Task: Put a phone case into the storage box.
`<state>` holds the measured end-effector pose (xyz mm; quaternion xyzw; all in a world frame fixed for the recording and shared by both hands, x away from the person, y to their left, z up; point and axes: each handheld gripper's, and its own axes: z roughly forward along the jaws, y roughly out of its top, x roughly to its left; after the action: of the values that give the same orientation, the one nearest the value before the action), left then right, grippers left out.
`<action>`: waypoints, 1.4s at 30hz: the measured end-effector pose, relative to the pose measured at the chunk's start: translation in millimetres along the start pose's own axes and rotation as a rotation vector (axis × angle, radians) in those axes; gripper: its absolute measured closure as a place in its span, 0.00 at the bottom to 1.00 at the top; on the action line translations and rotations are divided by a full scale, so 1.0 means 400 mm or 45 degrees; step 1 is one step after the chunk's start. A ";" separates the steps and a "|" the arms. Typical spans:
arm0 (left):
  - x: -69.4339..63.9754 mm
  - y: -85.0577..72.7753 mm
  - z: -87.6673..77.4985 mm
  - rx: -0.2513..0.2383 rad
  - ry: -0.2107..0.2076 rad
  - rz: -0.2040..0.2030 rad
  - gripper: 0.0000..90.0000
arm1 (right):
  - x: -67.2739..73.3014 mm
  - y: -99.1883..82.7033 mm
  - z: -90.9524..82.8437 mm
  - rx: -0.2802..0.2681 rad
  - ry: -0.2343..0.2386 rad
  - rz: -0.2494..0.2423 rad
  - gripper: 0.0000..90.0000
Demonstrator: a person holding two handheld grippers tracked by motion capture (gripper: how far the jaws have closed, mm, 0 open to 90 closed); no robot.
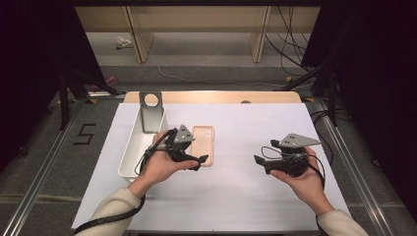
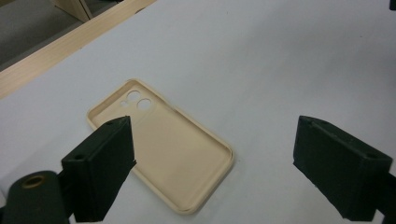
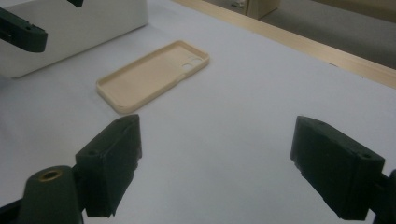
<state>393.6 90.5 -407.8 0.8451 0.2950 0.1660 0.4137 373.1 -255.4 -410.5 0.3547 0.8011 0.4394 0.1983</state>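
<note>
The beige phone case (image 1: 202, 145) is lying flat on the white worktop (image 1: 246, 196), just beside the white bin (image 1: 129, 157). The left gripper (image 1: 195, 161) is hanging over it with jaws apart and nothing between them. The right gripper (image 1: 260, 162) is waiting, jaws apart too. I think the case is just set down; next one gripper needs to go down and pinch its rim.

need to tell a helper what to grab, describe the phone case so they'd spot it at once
On the white table, look just right of the long white bin. The case lies flat there, open side up. It is the one thin beige thing, with round camera holes at its far end.
</note>
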 end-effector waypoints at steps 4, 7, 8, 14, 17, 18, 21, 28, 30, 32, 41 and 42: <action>-0.011 -0.019 -0.005 0.019 -0.005 0.016 0.12 | -0.001 -0.001 0.000 -0.001 0.001 -0.001 0.19; -0.015 -0.023 -0.004 0.058 -0.001 0.038 0.11 | -0.001 0.000 -0.001 -0.002 0.000 -0.001 0.19; -0.017 -0.021 -0.004 0.062 0.006 0.051 0.11 | -0.001 0.000 -0.001 -0.004 0.000 -0.002 0.19; -0.018 -0.007 0.001 0.126 0.014 0.134 0.13 | 0.000 0.000 -0.001 0.000 0.000 -0.001 0.19; -0.017 -0.004 0.010 0.174 -0.012 0.179 0.17 | 0.000 0.000 -0.001 -0.003 -0.001 0.000 0.19; -0.016 -0.002 0.014 0.195 -0.015 0.205 0.17 | 0.000 0.000 -0.001 -0.002 -0.002 0.001 0.19; -0.017 0.002 0.027 0.244 -0.004 0.267 0.17 | 0.001 0.000 0.000 0.003 0.000 0.004 0.19; -0.020 0.022 0.054 0.332 0.019 0.393 0.19 | 0.000 0.000 0.000 0.001 0.000 0.004 0.19; -0.022 0.025 0.063 0.354 0.018 0.429 0.20 | 0.000 0.000 0.000 -0.001 -0.001 0.003 0.19; -0.021 0.028 0.072 0.373 0.005 0.451 0.21 | 0.000 0.000 0.000 0.001 0.000 0.004 0.19; -0.020 0.025 0.109 0.450 -0.019 0.590 0.25 | 0.001 0.000 0.000 0.002 0.001 0.006 0.19; -0.020 0.025 0.113 0.462 -0.025 0.612 0.25 | 0.001 0.000 0.000 0.002 0.001 0.006 0.19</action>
<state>414.5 53.3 -427.3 0.9525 0.1073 0.1955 0.2075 373.0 -255.1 -410.6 0.3567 0.8006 0.4394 0.1967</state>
